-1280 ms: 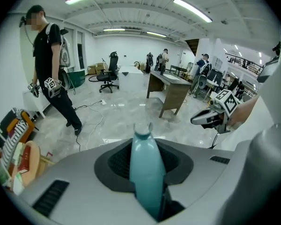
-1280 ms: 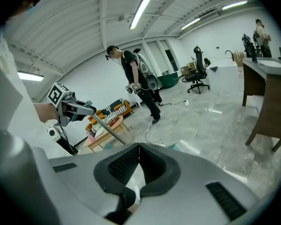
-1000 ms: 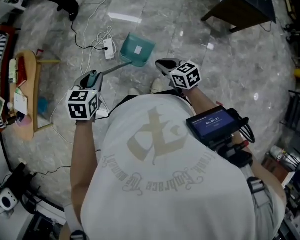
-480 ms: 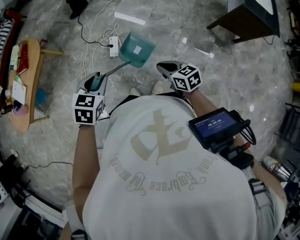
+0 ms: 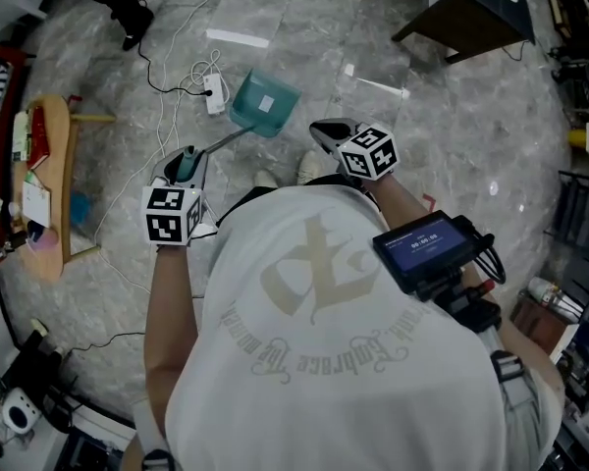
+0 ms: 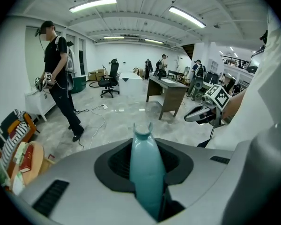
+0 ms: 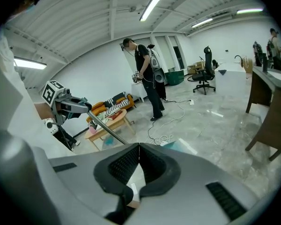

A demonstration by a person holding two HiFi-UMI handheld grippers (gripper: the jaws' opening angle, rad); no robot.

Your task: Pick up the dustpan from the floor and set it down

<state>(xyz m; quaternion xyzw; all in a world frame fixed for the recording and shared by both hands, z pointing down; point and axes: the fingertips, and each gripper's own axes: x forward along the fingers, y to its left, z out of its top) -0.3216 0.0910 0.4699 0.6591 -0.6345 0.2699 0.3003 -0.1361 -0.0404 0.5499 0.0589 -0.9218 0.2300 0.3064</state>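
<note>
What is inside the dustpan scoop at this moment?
A small white square, maybe a label, on the teal dustpan; no debris shows. The floor beneath is covered.

You stand on a grey marble floor (image 5: 422, 145). A white power strip (image 5: 214, 93) and its cables (image 5: 167, 75) lie on it, with a low wooden table (image 5: 57, 180) at your left.

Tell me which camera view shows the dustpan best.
The head view: it shows the whole dustpan, from teal pan to the handle clamped in the left gripper. The left gripper view shows only the handle's teal end between its jaws; the right gripper view shows the handle's rod and a pan corner.
</note>
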